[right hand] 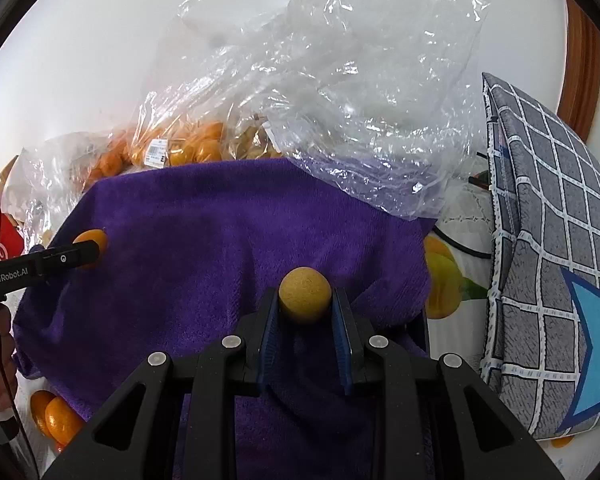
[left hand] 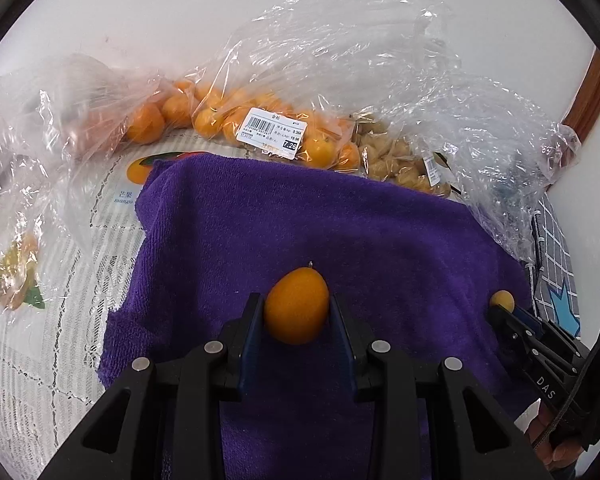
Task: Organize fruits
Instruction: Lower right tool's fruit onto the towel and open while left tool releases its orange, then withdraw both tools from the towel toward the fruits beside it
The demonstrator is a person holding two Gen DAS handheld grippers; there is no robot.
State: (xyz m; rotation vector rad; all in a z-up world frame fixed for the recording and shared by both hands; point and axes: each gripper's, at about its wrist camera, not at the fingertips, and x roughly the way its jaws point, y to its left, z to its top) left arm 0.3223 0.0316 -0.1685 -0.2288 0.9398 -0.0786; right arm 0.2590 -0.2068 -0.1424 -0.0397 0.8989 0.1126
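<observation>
My left gripper (left hand: 297, 314) is shut on an orange kumquat (left hand: 296, 306) just above a purple towel (left hand: 300, 224). My right gripper (right hand: 305, 302) is shut on a small round yellow fruit (right hand: 305, 295) over the same towel (right hand: 220, 232). In the left wrist view the right gripper (left hand: 500, 308) shows at the right edge with the yellow fruit (left hand: 502, 301). In the right wrist view the left gripper (right hand: 94, 254) shows at the left with the kumquat (right hand: 94, 242). Behind the towel lie a labelled clear bag of kumquats (left hand: 260, 128) and a bag of pale husked fruits (left hand: 396, 160).
Crumpled clear plastic bags (right hand: 340, 100) lie at the towel's back and right. A grey checked cushion (right hand: 548, 240) with a blue star stands at the right. Two tangerines (right hand: 54, 420) lie at the lower left. A fruit-print tablecloth (left hand: 40, 340) covers the table. A white wall is behind.
</observation>
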